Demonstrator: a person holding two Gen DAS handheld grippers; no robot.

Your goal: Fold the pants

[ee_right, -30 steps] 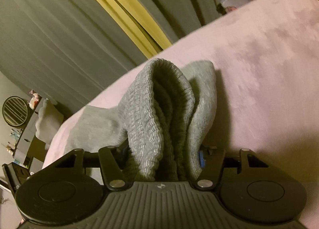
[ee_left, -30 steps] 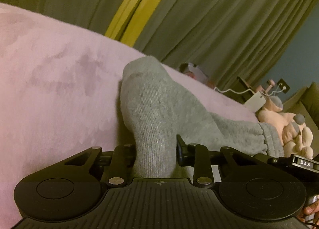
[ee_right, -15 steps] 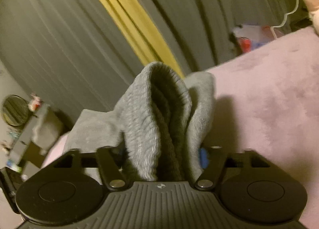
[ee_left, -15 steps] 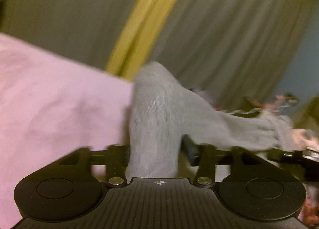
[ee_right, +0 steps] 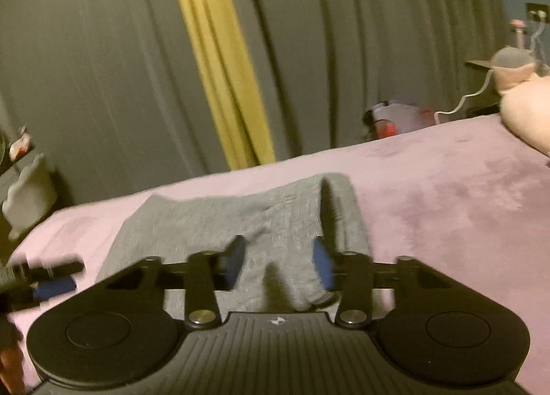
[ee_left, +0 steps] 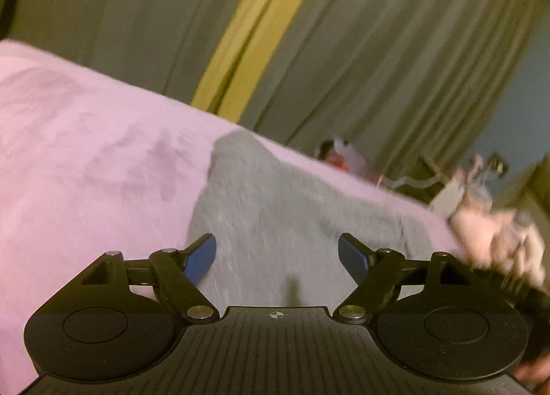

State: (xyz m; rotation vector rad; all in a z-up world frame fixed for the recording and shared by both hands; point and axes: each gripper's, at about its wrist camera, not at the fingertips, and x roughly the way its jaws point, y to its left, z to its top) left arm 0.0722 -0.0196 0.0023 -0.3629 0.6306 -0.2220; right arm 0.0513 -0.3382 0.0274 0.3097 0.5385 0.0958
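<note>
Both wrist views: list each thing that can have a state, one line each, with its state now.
left gripper: open, fabric between the fingers, not clamped.
right gripper: open over the fabric.
grey pants: lying on the pink blanket, rumpled, one ridge raised.
curtains: drawn shut.

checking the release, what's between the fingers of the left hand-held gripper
Only the grey pants, lying on the pink blanket; the left hand-held gripper is open, its fingers apart from the fabric. The left wrist view shows this.
</note>
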